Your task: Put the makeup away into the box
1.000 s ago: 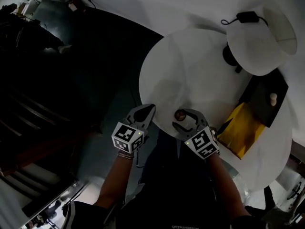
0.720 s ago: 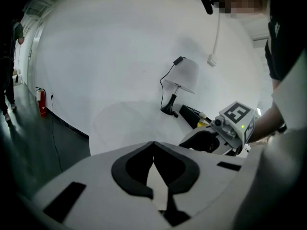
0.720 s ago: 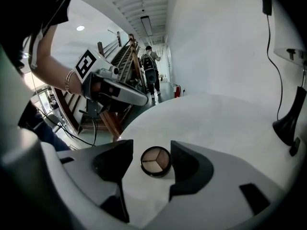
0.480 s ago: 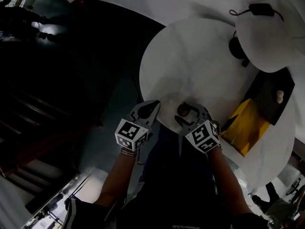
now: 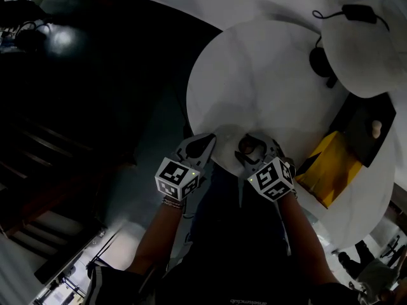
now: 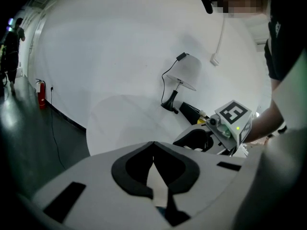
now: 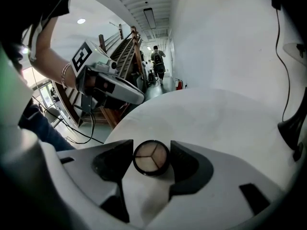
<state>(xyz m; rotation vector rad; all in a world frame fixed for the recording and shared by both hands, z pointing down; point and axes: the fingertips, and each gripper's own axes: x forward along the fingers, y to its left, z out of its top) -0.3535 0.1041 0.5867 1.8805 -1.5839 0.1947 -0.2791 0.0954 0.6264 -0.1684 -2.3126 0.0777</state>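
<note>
White round table (image 5: 267, 75) filled the middle of the head view, with dark floor to its left and a white-shaded lamp (image 5: 365, 49) at its far right. Beyond the table's right edge sat what looked like the black box (image 5: 359, 138), with a small pale item (image 5: 376, 129) on it and a yellow sheet or bag (image 5: 331, 167) against its near side.

At the table's near edge, the right gripper (image 5: 252, 146) had its 2 jaws closed on a round compact (image 7: 151, 158). Black rim, clear top, 3 pale wedges of powder inside. The pads met the rim on opposite sides, and the compact hung just over the tabletop. The left gripper (image 5: 202, 143) was fully closed with nothing in it, poised beside the right one near the table's edge.

The compact was well apart from the box, so the carry was the likely weak spot. A round, smooth rim pinched at only 2 points could swivel or squirt out if the gripper tilted or jerked on the way across. A drop from near the rim could send it rolling to the floor. The lamp's cord (image 5: 321, 18) and base (image 5: 321, 62) stood near the path and could be snagged.
</note>
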